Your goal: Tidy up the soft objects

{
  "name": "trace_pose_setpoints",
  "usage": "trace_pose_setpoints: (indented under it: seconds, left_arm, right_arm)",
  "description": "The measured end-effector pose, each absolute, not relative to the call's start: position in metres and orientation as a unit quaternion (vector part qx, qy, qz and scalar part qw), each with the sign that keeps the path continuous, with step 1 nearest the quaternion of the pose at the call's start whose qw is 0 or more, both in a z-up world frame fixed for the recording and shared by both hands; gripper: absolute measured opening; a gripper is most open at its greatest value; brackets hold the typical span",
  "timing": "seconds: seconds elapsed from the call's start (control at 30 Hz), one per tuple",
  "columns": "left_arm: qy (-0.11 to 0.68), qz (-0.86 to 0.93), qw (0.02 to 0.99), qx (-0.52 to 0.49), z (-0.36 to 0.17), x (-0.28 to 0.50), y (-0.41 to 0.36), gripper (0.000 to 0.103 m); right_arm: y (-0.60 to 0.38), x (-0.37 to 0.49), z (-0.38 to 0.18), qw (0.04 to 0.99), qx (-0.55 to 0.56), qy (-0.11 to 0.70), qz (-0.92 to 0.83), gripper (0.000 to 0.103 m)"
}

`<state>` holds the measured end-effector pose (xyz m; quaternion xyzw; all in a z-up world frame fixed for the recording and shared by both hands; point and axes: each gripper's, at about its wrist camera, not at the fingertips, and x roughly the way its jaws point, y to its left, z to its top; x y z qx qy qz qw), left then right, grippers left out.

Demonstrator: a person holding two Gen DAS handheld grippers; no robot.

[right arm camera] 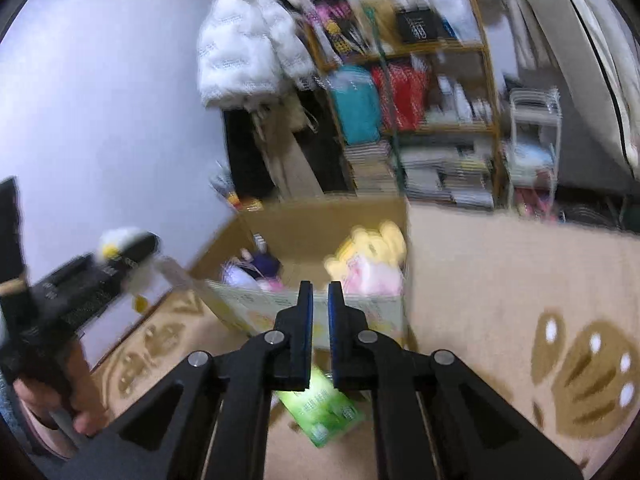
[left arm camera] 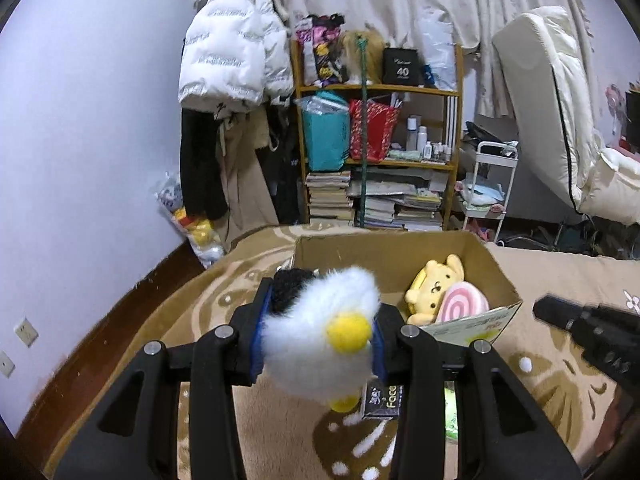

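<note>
While our left tongs point(left arm camera: 316, 332) are clamped on the fluffy white penguin plush point(left arm camera: 320, 340), held up just short of the cardboard box point(left arm camera: 400, 252) on the patterned blanket point(left arm camera: 560, 272), our right tongs point(right arm camera: 319, 312) carry nothing, jaws nearly together with a thin gap. Inside the box sit a yellow dog plush point(left arm camera: 434, 284) and a pink swirl plush point(left arm camera: 464, 306); that purple blob point(right arm camera: 266, 266) is probably another toy, too blurry.

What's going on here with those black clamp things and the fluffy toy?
A person is tidying soft toys into an open cardboard box on a patterned beige blanket. The left gripper is clamped on a fluffy white plush with a yellow beak, held near the box. The right gripper holds nothing. A yellow plush dog already lies inside.
</note>
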<state>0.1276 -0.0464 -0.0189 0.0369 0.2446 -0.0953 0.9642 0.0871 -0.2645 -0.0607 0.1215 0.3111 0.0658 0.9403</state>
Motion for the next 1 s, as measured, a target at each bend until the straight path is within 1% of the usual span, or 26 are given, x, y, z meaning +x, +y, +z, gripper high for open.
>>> trace_pose_setpoints:
  seconds: [0.13, 0.17, 0.2, 0.23, 0.27, 0.3, 0.37, 0.43, 0.5, 0.57, 0.67, 0.77, 0.87, 1.0]
  left_arm:
    - [0.250, -0.094, 0.963, 0.030, -0.027, 0.129, -0.041, 0.039]
    - [0.251, -0.095, 0.963, 0.028, -0.028, 0.130, -0.040, 0.039]
    - [0.252, -0.095, 0.963, 0.026, -0.029, 0.130, -0.039, 0.039]
    - [0.254, -0.096, 0.962, 0.024, -0.031, 0.129, -0.037, 0.039]
    - [0.255, -0.096, 0.962, 0.023, -0.032, 0.129, -0.037, 0.039]
    - [0.256, -0.097, 0.961, 0.023, -0.033, 0.129, -0.036, 0.039]
    - [0.257, -0.098, 0.961, 0.025, -0.034, 0.128, -0.036, 0.039]
    - [0.258, -0.100, 0.960, 0.029, -0.036, 0.128, -0.039, 0.039]
    - [0.259, -0.102, 0.960, 0.032, -0.038, 0.127, -0.041, 0.039]
    - [0.260, -0.104, 0.959, 0.035, -0.040, 0.126, -0.043, 0.039]
    - [0.260, -0.103, 0.959, 0.038, -0.041, 0.127, -0.044, 0.039]
    - [0.263, -0.104, 0.959, 0.032, -0.043, 0.127, -0.042, 0.039]
    - [0.268, -0.101, 0.958, 0.025, -0.044, 0.130, -0.040, 0.039]
    - [0.274, -0.097, 0.957, 0.015, -0.046, 0.135, -0.036, 0.039]
  right_arm:
    - [-0.277, 0.095, -0.090, 0.921, 0.149, 0.356, 0.048, 0.012]
    - [-0.279, 0.098, -0.097, 0.916, 0.154, 0.368, 0.044, 0.017]
    - [-0.280, 0.099, -0.103, 0.912, 0.157, 0.377, 0.041, 0.026]
    - [-0.282, 0.099, -0.108, 0.909, 0.160, 0.383, 0.037, 0.033]
    - [-0.284, 0.100, -0.112, 0.907, 0.161, 0.389, 0.034, 0.043]
    - [-0.284, 0.102, -0.118, 0.903, 0.163, 0.397, 0.032, 0.047]
    - [-0.283, 0.105, -0.124, 0.898, 0.162, 0.407, 0.032, 0.050]
    - [-0.278, 0.108, -0.128, 0.896, 0.154, 0.416, 0.032, 0.057]
    - [-0.274, 0.112, -0.135, 0.893, 0.149, 0.425, 0.021, 0.074]
    - [-0.272, 0.118, -0.142, 0.888, 0.154, 0.434, 0.006, 0.082]
    - [-0.275, 0.126, -0.153, 0.879, 0.179, 0.443, -0.006, 0.083]
    - [-0.273, 0.134, -0.162, 0.875, 0.171, 0.453, -0.026, 0.084]
    - [-0.270, 0.139, -0.175, 0.859, 0.199, 0.472, -0.018, 0.085]
    - [-0.256, 0.139, -0.181, 0.868, 0.167, 0.468, -0.025, 0.089]
